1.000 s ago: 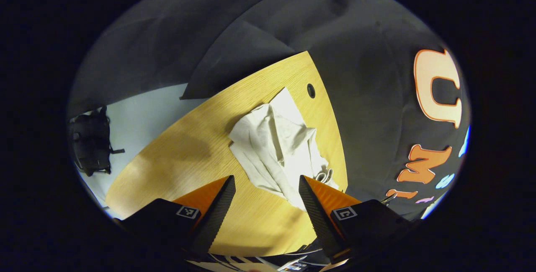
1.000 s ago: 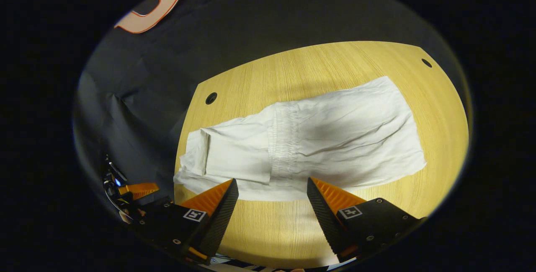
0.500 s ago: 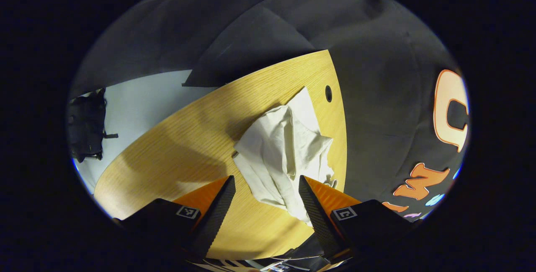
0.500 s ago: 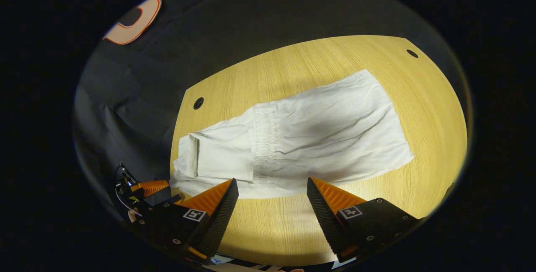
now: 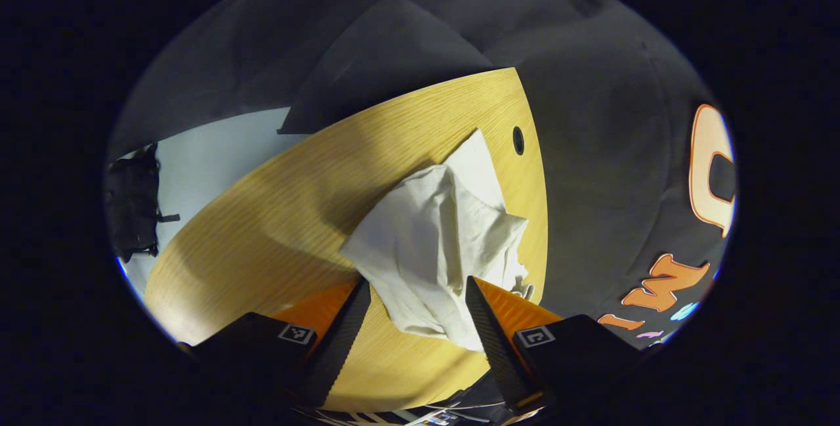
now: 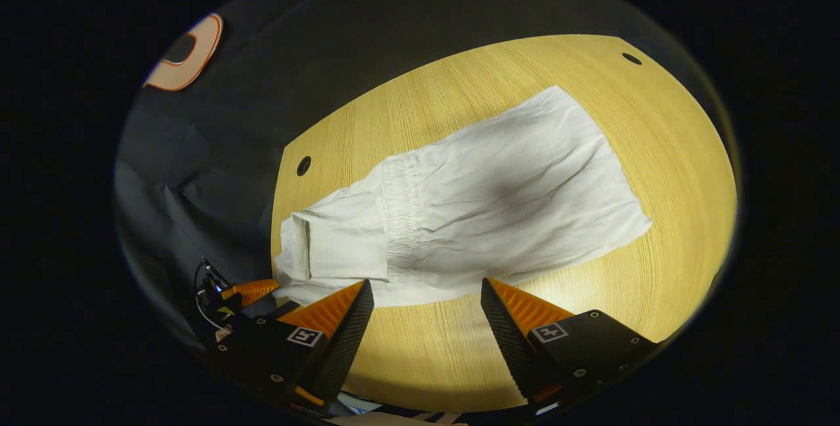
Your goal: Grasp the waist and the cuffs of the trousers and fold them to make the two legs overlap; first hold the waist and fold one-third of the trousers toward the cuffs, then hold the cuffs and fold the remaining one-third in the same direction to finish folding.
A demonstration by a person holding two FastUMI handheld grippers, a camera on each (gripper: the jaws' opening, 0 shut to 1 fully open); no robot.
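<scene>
1. White, creased trousers (image 6: 485, 209) lie on the wood-grain surface (image 6: 669, 150).
2. Right claw (image 6: 426, 321) hovers spread beside their near edge.
3. Left claw (image 5: 417, 314) hangs spread over one end.

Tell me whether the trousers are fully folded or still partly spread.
Partly folded: the trousers have the waistband turned over onto the legs, but the cuff end lies flat on the table.
</scene>
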